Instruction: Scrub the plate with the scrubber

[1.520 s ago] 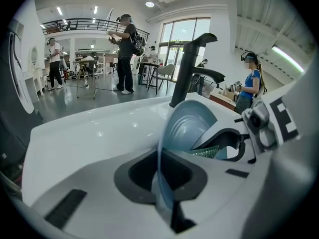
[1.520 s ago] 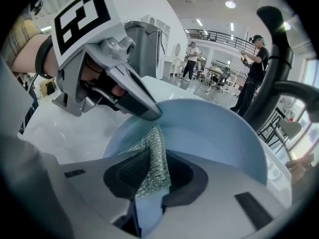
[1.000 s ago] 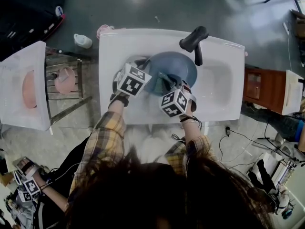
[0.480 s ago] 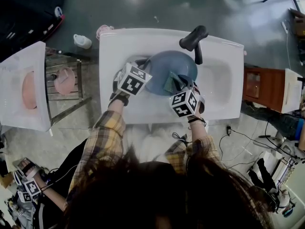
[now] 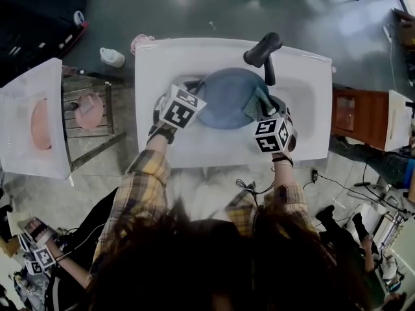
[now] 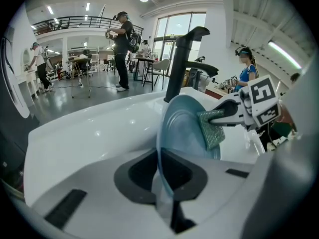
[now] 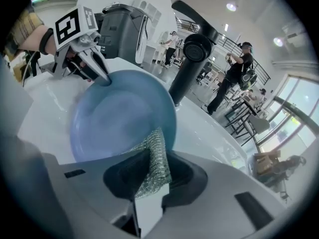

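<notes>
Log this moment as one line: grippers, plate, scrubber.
left gripper: shut on plate rim | right gripper: shut on scrubber | plate: held tilted over sink | scrubber: against plate face, opposite the held rim

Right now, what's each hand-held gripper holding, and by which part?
Left hand-held gripper: blue plate, by its rim. Right hand-held gripper: green scrubber, by one end.

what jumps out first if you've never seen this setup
A blue plate is held tilted up over the white sink, clamped at its rim by the left gripper. The right gripper holds a green mesh scrubber against the plate's face near its rim, with the black faucet just behind.
</notes>
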A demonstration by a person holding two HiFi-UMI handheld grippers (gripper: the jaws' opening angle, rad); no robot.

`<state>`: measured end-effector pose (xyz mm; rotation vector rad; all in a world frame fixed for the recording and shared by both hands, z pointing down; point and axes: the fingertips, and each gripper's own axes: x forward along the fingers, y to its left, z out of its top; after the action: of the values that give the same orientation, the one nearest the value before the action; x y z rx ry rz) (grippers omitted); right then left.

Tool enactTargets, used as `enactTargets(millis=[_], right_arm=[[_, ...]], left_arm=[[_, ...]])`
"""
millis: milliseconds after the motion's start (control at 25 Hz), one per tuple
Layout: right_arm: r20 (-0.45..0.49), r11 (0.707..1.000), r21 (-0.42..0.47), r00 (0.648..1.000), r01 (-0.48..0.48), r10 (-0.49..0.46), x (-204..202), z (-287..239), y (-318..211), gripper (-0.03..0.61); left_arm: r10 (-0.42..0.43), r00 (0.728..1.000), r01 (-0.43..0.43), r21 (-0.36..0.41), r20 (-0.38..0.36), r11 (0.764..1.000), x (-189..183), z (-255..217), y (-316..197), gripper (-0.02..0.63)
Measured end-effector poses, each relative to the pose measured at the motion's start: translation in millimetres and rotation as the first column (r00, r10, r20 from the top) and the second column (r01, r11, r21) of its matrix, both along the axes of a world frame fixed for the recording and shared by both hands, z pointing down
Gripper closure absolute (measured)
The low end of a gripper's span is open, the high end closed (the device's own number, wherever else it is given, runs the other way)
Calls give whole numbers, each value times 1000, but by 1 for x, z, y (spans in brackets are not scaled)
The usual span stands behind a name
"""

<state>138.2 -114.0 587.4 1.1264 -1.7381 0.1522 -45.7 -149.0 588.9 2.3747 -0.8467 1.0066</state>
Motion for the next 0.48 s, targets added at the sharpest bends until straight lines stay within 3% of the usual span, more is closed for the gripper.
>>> enactTargets(millis=[480], right_arm=[[-51,993,115,998,39,-33,-21,-20,-34,477]], left_arm=[[-15,1000,15,-4,5,1000,-1,0,3,586]])
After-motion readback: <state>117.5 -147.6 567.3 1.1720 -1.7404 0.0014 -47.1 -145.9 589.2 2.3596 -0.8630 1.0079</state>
